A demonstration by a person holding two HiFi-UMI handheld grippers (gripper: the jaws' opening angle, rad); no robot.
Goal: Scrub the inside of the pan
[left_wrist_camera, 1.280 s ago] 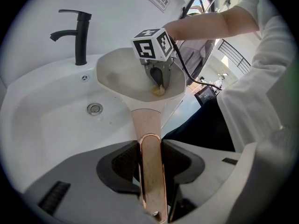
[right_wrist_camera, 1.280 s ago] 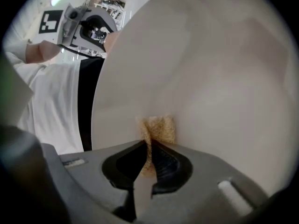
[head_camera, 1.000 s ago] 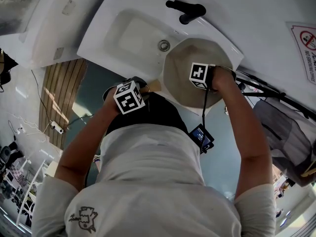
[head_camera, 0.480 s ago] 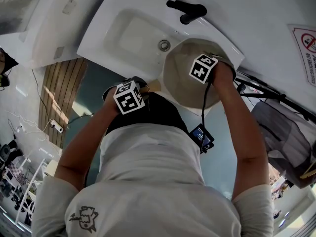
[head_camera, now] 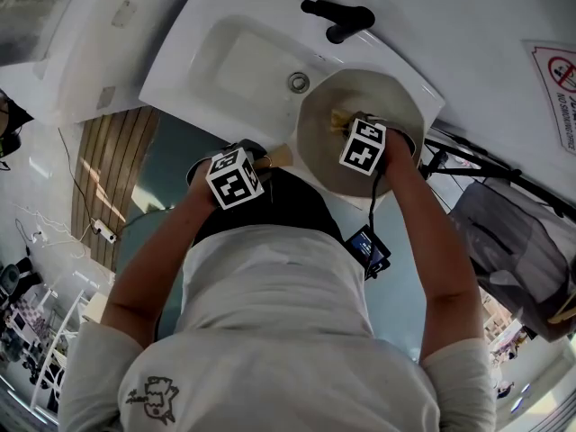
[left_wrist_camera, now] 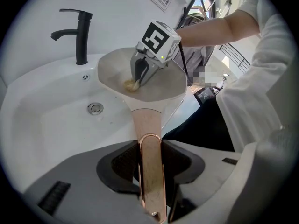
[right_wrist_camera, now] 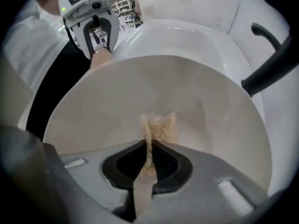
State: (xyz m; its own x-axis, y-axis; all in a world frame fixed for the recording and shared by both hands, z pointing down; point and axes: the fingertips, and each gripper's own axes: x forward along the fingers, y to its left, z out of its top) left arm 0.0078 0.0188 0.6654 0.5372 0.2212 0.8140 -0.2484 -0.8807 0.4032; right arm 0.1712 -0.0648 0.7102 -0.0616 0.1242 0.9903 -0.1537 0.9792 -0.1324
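Scrubbing is under way. The pan (head_camera: 319, 142) is wide and shallow, with a smooth, matte, pale-beige inside that flares to a thin rim. It is held tilted, with the glossy white washbasin (head_camera: 225, 61) beneath it. The metal drain (head_camera: 299, 83) lies just beside its rim, and the matte black faucet (head_camera: 340, 18) stands just beyond its far edge.

The left gripper (left_wrist_camera: 150, 164) sits at the pan's near end. Its jaws are closed onto the flat, rose-gold, polished handle (left_wrist_camera: 147, 125), so the pan is braced there. The right gripper (right_wrist_camera: 148, 148) points down into the middle of the pan. Its jaws are pinched nearly together on a tan scrubbing pad (right_wrist_camera: 161, 127), a coarse, fibrous, roughly rectangular piece that looks soft and springy. The pad's free end lies on the pan's floor.

No dirt or foam can be made out on the pan's surface, so how far along the cleaning is stays uncertain. The next move probably calls for dragging the pad across the floor and up the sloping wall with steady downward pressure. Meanwhile the grip on the handle must keep the pan from rocking or sliding.
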